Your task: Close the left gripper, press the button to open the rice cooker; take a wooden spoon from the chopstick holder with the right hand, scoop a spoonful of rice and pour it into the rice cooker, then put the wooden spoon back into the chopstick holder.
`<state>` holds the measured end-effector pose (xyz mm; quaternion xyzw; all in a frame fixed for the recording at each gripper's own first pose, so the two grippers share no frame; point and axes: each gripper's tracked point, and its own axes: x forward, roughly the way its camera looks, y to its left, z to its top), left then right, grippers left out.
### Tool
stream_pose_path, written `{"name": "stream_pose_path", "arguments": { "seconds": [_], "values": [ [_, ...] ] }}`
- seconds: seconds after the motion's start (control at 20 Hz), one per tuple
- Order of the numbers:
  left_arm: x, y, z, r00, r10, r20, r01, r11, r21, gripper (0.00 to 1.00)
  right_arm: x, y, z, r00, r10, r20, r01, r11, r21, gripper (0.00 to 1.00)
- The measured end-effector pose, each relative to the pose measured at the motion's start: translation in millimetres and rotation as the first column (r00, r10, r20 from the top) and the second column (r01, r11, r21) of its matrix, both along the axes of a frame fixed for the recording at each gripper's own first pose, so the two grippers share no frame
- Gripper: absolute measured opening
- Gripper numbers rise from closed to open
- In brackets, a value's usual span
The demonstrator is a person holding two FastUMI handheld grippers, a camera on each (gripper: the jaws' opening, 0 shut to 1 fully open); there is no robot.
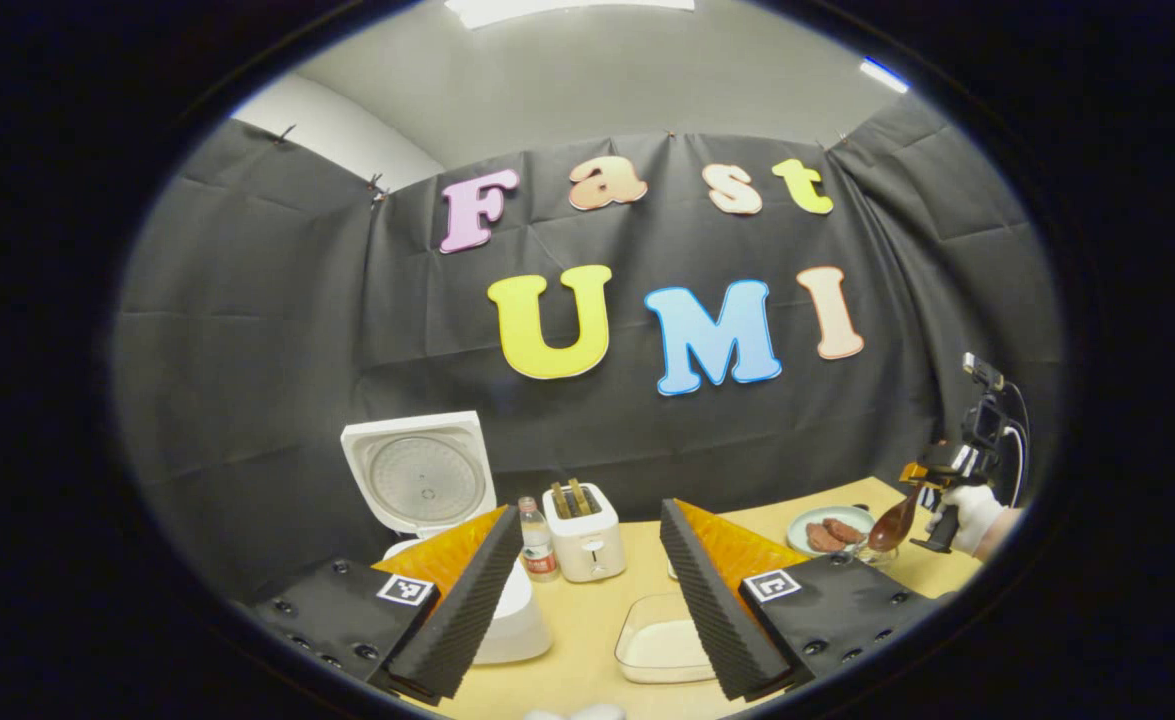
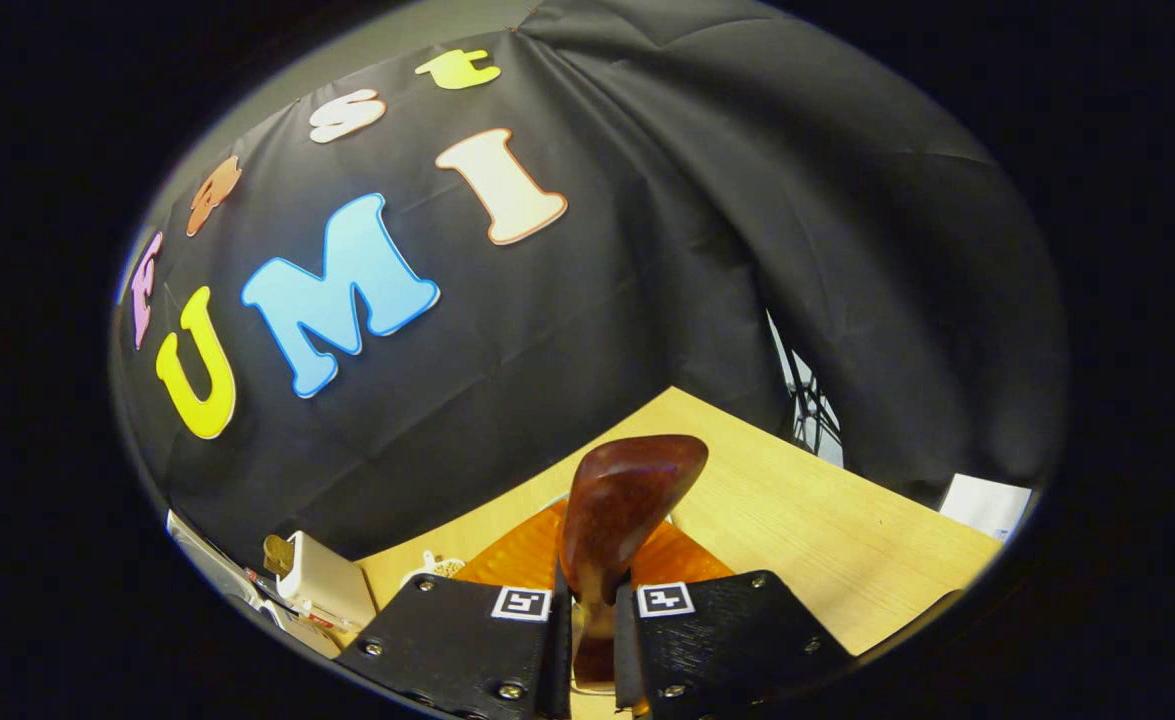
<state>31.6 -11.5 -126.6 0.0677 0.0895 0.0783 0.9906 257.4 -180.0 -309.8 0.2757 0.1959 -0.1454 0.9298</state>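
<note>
The white rice cooker (image 1: 519, 618) stands at the left with its lid (image 1: 417, 478) raised upright. My left gripper (image 1: 590, 512) is open and holds nothing, hanging above the table in front of the cooker. At the far right, a gloved hand (image 1: 973, 515) holds my right gripper (image 1: 932, 478), and the dark wooden spoon (image 1: 893, 524) hangs from it bowl down over the table. In the right gripper view, my right gripper (image 2: 595, 592) is shut on the spoon's handle and the spoon bowl (image 2: 629, 492) sticks out ahead. I cannot tell whether it carries rice.
A water bottle (image 1: 537, 541) and a white toaster (image 1: 583, 532) stand behind the cooker. A clear rectangular container (image 1: 659, 640) sits mid-table. A plate (image 1: 799, 530) with meat patties lies beside the spoon. The wooden table (image 2: 827, 540) ends at the right, near the black cloth.
</note>
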Motion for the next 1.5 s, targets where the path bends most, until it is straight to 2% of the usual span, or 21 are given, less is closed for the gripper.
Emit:
{"name": "stream_pose_path", "arguments": {
  "seconds": [0.35, 0.4, 0.45, 0.6, 0.75, 0.8, 0.85, 0.9, 0.95, 1.1, 1.2, 1.25, 1.5],
  "values": [
    [3.0, -20.0, -8.7, 1.0, -0.011, -0.027, 0.011, 1.0, 0.014, 0.98, -2.1, 7.6, -60.4, 0.996, 0.016, -0.09, -0.016, 1.0, -0.002, 0.17],
    [3.7, -23.2, -8.4, 0.999, -0.016, -0.029, 0.016, 1.0, 0.012, 0.96, -4.1, 9.3, -68.6, 0.994, 0.02, -0.105, -0.022, 1.0, -0.01, 0.17],
    [4.5, -25.7, -10.4, 0.999, -0.019, -0.032, 0.019, 1.0, 0.013, 0.99, -1.4, 8.7, -70.9, 0.995, 0.015, -0.1, -0.017, 1.0, -0.017, 0.17],
    [6.0, -25.9, -12.9, 0.999, -0.02, -0.038, 0.021, 1.0, 0.019, 0.99, -5.2, -0.5, -74.6, 0.993, -0.012, -0.117, 0.009, 1.0, -0.022, 0.17],
    [5.0, -26.2, -15.8, 0.999, -0.019, -0.046, 0.02, 1.0, 0.017, 0.97, -9.1, -0.4, -74.0, 0.992, 0.001, -0.128, -0.003, 1.0, -0.02, 0.2],
    [5.8, -25.1, -17.1, 0.999, -0.021, -0.049, 0.022, 1.0, 0.02, 0.99, -10.8, -3.2, -71.9, 0.992, 0.004, -0.125, -0.009, 0.999, -0.039, 0.24],
    [5.1, -24.3, -15.6, 0.999, -0.023, -0.048, 0.024, 0.999, 0.024, 0.97, -14.1, -5.5, -66.1, 0.992, 0.01, -0.127, -0.018, 0.998, -0.062, 0.49],
    [4.9, -22.6, -12.8, 0.999, -0.021, -0.044, 0.023, 0.999, 0.03, 0.99, -16.2, -8.9, -64.9, 0.991, 0.007, -0.136, -0.02, 0.995, -0.094, 0.75],
    [5.3, -19.8, -11.9, 0.999, -0.018, -0.041, 0.02, 0.999, 0.033, 0.96, -26.1, -13.7, -44.9, 0.992, 0.002, -0.127, -0.019, 0.991, -0.133, 1.0],
    [9.3, -12.1, -10.3, 0.999, -0.021, -0.042, 0.022, 0.999, 0.025, 0.99, -50.7, -10.0, 12.7, 0.997, 0.045, -0.062, -0.06, 0.96, -0.274, 0.98],
    [12.8, -5.4, -4.0, 0.999, -0.027, -0.033, 0.028, 0.999, 0.029, 0.97, -71.9, 4.7, 58.4, 0.994, 0.105, -0.013, -0.103, 0.931, -0.35, 0.98],
    [14.8, 1.0, -0.5, 0.999, -0.023, -0.027, 0.024, 0.999, 0.034, 0.99, -82.3, 13.5, 80.4, 0.991, 0.131, 0.011, -0.117, 0.916, -0.383, 0.98],
    [37.0, 40.4, 26.3, 0.999, 0.018, 0.028, -0.018, 1.0, 0.003, 0.99, -133.5, 80.1, 167.2, 0.96, 0.251, 0.12, -0.177, 0.885, -0.431, 0.97]
  ]
}}
